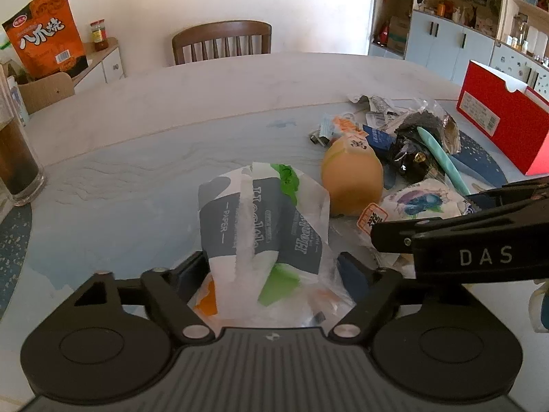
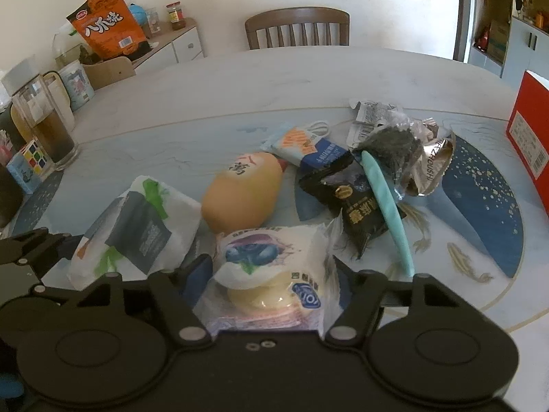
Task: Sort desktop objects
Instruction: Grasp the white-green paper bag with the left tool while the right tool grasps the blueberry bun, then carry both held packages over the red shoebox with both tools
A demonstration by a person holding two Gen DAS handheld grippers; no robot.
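My left gripper (image 1: 274,267) is shut on a white tissue pack (image 1: 264,226) with grey and green print; it also shows in the right wrist view (image 2: 133,230). My right gripper (image 2: 271,274) is shut on a wrapped blueberry pastry (image 2: 267,271), which also shows in the left wrist view (image 1: 425,202). An orange gourd-shaped bottle (image 2: 243,195) lies between them. Behind it lie a black snack packet (image 2: 357,202), a teal pen-like stick (image 2: 387,206), a blue-and-orange packet (image 2: 305,146) and crumpled foil wrappers (image 2: 405,140).
A red box (image 1: 504,116) stands at the right. A glass of dark drink (image 2: 51,130), a puzzle cube (image 2: 32,158), a mug (image 2: 77,84) and an orange snack bag (image 2: 108,25) stand at the left. A wooden chair (image 2: 296,27) is behind the table (image 2: 274,79).
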